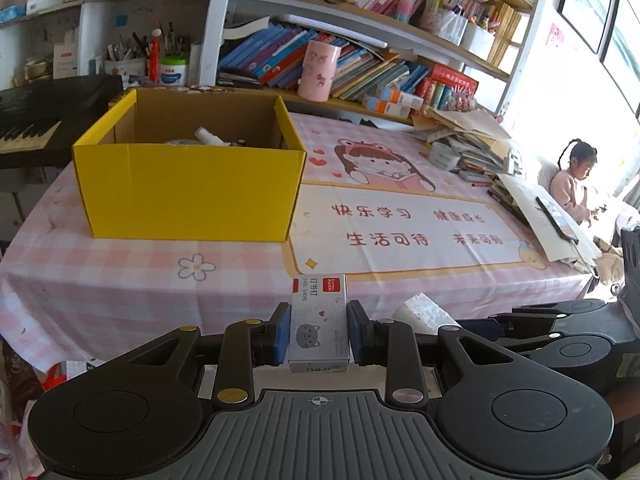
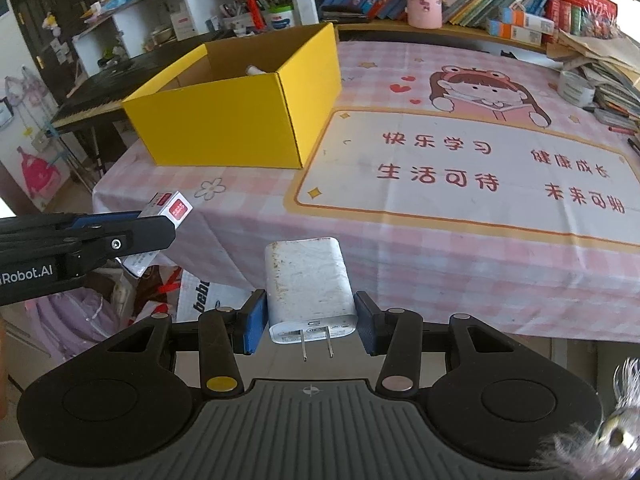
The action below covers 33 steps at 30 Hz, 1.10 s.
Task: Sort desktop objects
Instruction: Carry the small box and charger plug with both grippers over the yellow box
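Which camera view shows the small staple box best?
The left wrist view shows the staple box best: it sits centered between the left tongs, its printed top face toward the camera. The right wrist view shows it only at the left edge, small and partly hidden by the tongs' arm.

Colours we see on the surface

We see a yellow box point(image 1: 188, 196), a pink-and-white checked cloth point(image 1: 120, 280), a grey-white staple box point(image 1: 319, 322) with red labels, and a white charger point(image 2: 308, 284).
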Motion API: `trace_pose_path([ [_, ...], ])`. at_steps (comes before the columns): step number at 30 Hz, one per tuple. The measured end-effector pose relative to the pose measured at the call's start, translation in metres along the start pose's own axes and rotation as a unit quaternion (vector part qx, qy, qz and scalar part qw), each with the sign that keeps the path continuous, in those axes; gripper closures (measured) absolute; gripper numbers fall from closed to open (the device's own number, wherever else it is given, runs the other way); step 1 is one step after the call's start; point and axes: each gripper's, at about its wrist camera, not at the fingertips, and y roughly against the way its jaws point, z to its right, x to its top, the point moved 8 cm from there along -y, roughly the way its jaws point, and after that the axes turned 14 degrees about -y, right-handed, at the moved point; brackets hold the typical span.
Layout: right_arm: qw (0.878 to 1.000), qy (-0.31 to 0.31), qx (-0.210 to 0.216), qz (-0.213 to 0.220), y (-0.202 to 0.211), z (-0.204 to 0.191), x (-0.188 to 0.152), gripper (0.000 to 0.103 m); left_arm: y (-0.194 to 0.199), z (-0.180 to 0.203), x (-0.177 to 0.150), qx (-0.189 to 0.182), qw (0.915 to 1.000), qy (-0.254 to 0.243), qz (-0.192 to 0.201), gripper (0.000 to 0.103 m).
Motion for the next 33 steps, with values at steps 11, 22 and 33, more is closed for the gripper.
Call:
trace_pose_path([
  [11,0.998,0.058,0.006,-0.012,-0.008,-0.025,-0.002,0.06,0.012,-0.019,-0.009,0.021,0.9987,0.043,0.015,0.074],
  [22,0.993,0.106,0.036,-0.024,-0.021,-0.058,0.004,0.06,0.025,-0.051,-0.015,0.064,0.9947,0.077,0.02,0.074],
  [33,0.991,0.106,0.078,-0.018,-0.028,-0.088,0.026,0.06,0.03,-0.083,0.002,0.099,0.9906,0.086,0.039,0.074],
])
